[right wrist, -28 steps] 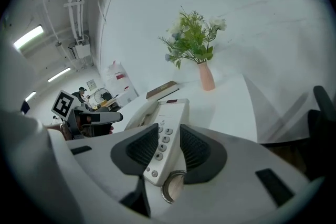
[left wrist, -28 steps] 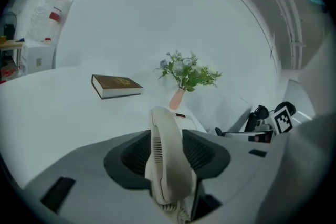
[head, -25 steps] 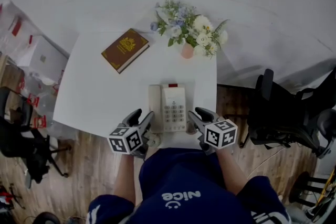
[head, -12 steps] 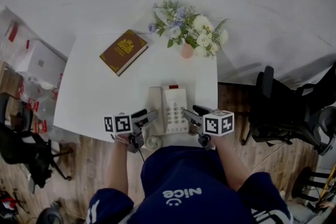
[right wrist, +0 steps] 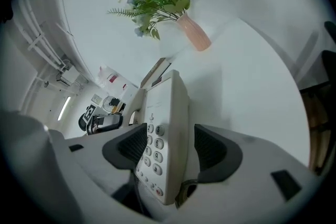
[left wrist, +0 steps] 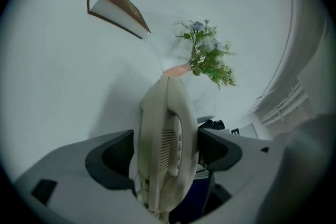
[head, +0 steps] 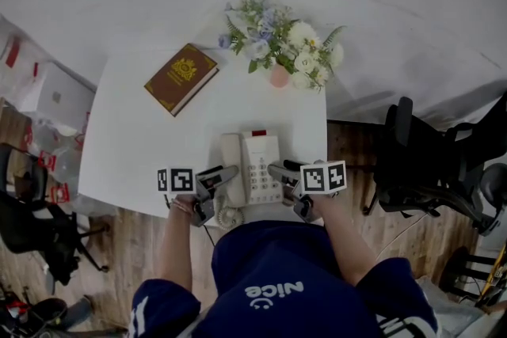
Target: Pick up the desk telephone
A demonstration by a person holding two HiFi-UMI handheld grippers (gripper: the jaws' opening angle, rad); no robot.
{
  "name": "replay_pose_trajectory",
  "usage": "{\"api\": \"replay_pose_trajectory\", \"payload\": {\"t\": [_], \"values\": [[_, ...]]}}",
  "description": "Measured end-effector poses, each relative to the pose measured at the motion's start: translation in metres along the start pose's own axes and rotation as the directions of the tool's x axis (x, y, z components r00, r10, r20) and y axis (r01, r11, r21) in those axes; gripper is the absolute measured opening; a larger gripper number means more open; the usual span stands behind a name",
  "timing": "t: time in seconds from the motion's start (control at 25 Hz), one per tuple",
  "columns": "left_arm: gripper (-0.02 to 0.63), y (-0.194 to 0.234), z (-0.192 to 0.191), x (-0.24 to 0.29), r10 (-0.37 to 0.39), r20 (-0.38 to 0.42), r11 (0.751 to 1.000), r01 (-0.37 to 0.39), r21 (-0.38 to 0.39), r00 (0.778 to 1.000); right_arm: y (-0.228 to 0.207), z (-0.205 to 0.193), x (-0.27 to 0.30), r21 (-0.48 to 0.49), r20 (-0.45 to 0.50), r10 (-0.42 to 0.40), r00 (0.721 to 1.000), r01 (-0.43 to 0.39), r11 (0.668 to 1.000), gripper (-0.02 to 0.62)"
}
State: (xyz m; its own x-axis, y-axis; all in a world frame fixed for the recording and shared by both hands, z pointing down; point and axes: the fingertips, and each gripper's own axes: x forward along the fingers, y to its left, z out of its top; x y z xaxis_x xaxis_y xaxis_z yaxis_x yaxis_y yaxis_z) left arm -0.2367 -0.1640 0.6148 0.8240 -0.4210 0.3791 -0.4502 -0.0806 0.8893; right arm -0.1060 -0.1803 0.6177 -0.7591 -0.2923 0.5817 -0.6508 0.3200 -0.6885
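A cream desk telephone (head: 257, 162) lies near the front edge of the white table (head: 142, 146), its handset on the left and keypad on the right. My left gripper (head: 214, 184) straddles the handset side (left wrist: 165, 128). Its jaws have just been opening, and they stand wide on either side of the phone without squeezing it. My right gripper (head: 287, 180) straddles the keypad side (right wrist: 168, 113). Its jaws have also just been opening, and a gap shows beside the right pad (right wrist: 212, 147). The phone rests flat on the table.
A brown book (head: 181, 77) lies at the table's far left. At the back stands a pink vase of flowers (head: 279, 75). Black office chairs stand right (head: 420, 170) and left (head: 32, 210) of the table, with boxes (head: 55, 95) on the floor at the left.
Both grippers have come forward and down from the table's near edge and rolled level. Their jaws have widened and now sit around the phone's two sides.
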Motion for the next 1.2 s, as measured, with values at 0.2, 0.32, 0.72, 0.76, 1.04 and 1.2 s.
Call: {"api": "replay_pose_trajectory", "payload": {"t": [0.2, 0.32, 0.72, 0.76, 1.04, 1.2], "values": [[0.377, -0.005, -0.013, 0.009, -0.046, -0.075, 0.999, 0.046, 0.002, 0.996, -0.002, -0.003, 0.010, 0.027, -0.039, 0.002, 0.999, -0.001, 1.000, 0.281], [0.377, -0.005, -0.013, 0.012, -0.051, -0.076, 0.999, 0.051, 0.000, 0.996, -0.001, -0.006, 0.015, 0.038, -0.059, 0.018, 0.998, -0.016, 0.999, 0.279], [0.377, -0.004, -0.012, 0.012, -0.066, -0.073, 0.998, 0.068, 0.014, 0.995, 0.001, -0.008, 0.017, 0.096, -0.075, 0.086, 0.993, -0.079, 0.992, 0.265], [0.377, -0.004, -0.012, 0.012, -0.067, -0.072, 0.998, 0.068, 0.016, 0.995, 0.000, -0.008, 0.017, 0.098, -0.075, 0.087, 0.993, -0.079, 0.992, 0.264], [0.377, -0.005, -0.013, 0.012, -0.060, -0.074, 0.998, 0.061, 0.005, 0.995, 0.001, -0.009, 0.016, 0.099, -0.070, 0.082, 0.994, -0.075, 0.992, 0.259], [0.377, -0.004, -0.012, 0.013, -0.051, -0.077, 0.999, 0.051, 0.006, 0.996, -0.001, -0.008, 0.017, 0.102, -0.056, 0.075, 0.996, -0.069, 0.992, 0.258]]}}
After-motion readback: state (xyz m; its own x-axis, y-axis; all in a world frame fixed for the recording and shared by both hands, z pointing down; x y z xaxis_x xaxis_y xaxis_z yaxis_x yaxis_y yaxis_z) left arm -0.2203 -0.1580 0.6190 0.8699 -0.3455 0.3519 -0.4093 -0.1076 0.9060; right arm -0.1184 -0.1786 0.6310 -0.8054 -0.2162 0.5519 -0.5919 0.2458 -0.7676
